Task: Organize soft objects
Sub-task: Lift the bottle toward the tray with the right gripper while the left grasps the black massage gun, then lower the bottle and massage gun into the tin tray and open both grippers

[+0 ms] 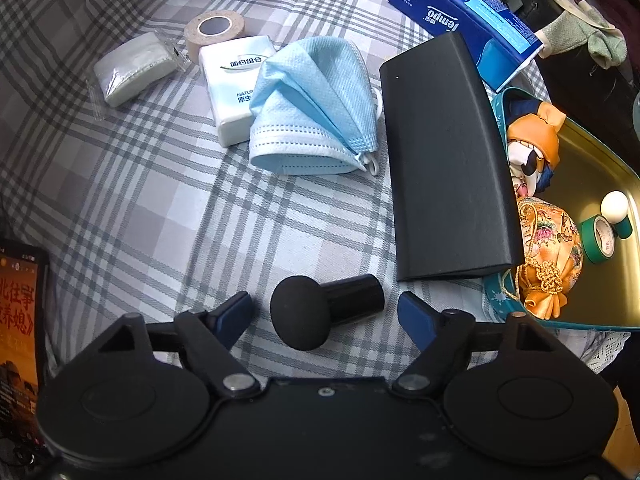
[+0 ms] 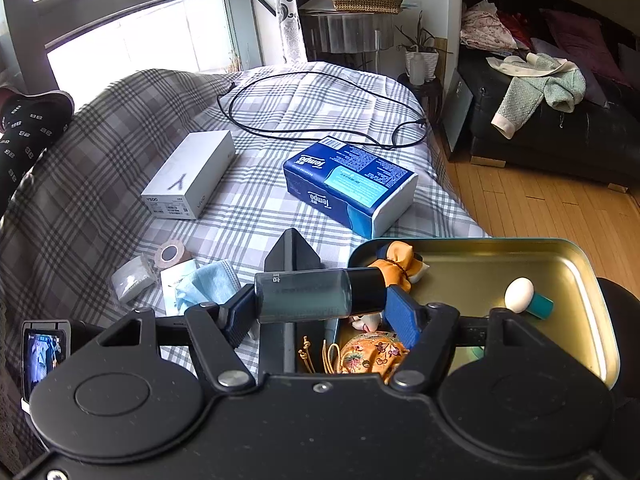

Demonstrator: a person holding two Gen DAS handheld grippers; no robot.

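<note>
My left gripper (image 1: 325, 314) is open around a black sponge puff on a black handle (image 1: 320, 310), which lies on the plaid cloth between the fingers, not touched. A blue face mask (image 1: 316, 108) lies beyond it, over a white tissue pack (image 1: 228, 80). My right gripper (image 2: 318, 306) is shut on a grey-green bottle with a black cap (image 2: 320, 295), held level over the left rim of the teal tin (image 2: 568, 264). The tin holds an orange-bowed doll (image 2: 400, 264), an embroidered orange pouch (image 2: 372, 354) and a white-tipped teal puff (image 2: 524, 296).
A long black case (image 1: 448, 160) lies between the mask and the tin (image 1: 592, 320). A blue Tempo tissue pack (image 2: 352, 184), white phone box (image 2: 192, 172), beige tape roll (image 1: 214, 28), wrapped gauze pad (image 1: 132, 68) and black cable (image 2: 320, 108) lie on the cloth. A phone (image 1: 18, 312) stands at left.
</note>
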